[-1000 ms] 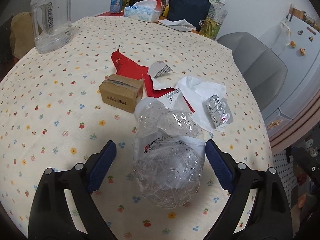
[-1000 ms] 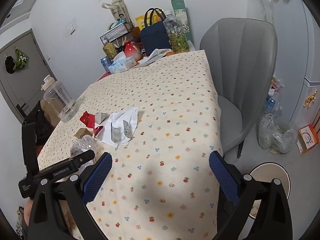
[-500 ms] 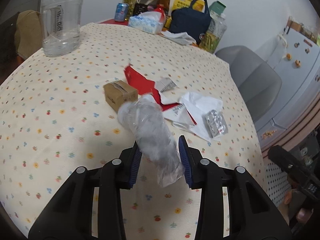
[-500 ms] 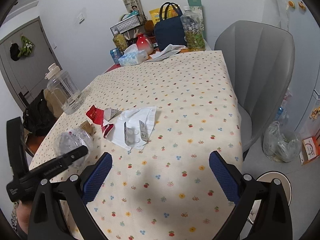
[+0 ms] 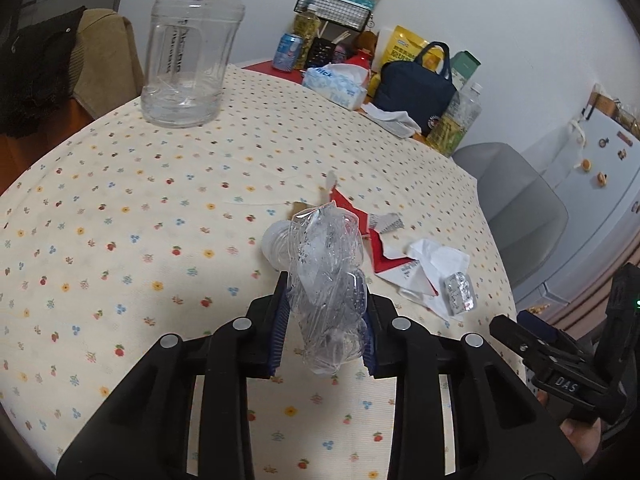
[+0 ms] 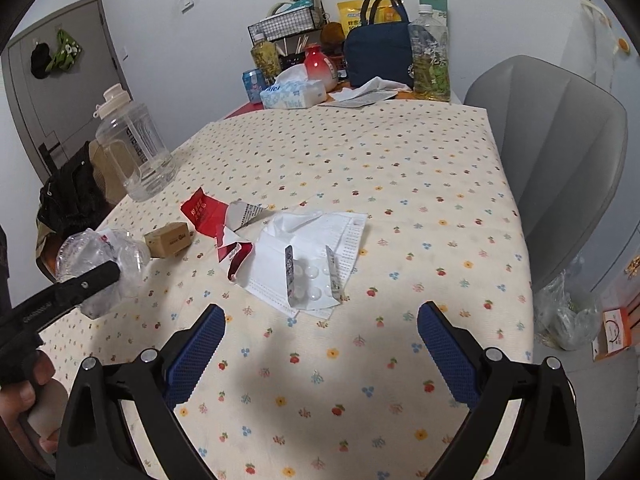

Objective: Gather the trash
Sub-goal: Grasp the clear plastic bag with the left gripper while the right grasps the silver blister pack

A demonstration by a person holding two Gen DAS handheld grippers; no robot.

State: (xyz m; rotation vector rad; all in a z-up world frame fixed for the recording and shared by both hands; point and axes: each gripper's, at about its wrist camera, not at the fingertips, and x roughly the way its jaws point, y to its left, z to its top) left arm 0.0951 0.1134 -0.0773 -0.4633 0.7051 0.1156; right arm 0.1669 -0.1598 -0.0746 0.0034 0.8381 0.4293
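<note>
My left gripper (image 5: 324,320) is shut on a crushed clear plastic bottle (image 5: 324,276) and holds it above the table; the bottle also shows in the right wrist view (image 6: 100,264). My right gripper (image 6: 320,344) is open and empty, above the flowered tablecloth (image 6: 400,184). Ahead of it lie a white face mask (image 6: 316,248) with an empty blister pack (image 6: 312,280) on it, torn red and white packaging (image 6: 216,216) and a small brown cardboard box (image 6: 168,239).
A large clear water jug (image 6: 134,148) stands at the table's left. At the far end are a tissue box (image 6: 292,94), a navy bag (image 6: 378,56) and bottles. A grey chair (image 6: 560,152) stands right of the table, with a plastic bag (image 6: 568,316) on the floor.
My left gripper closed on the crushed bottle and lifted it off the table. My right gripper moved closer to the mask and blister pack, still open.
</note>
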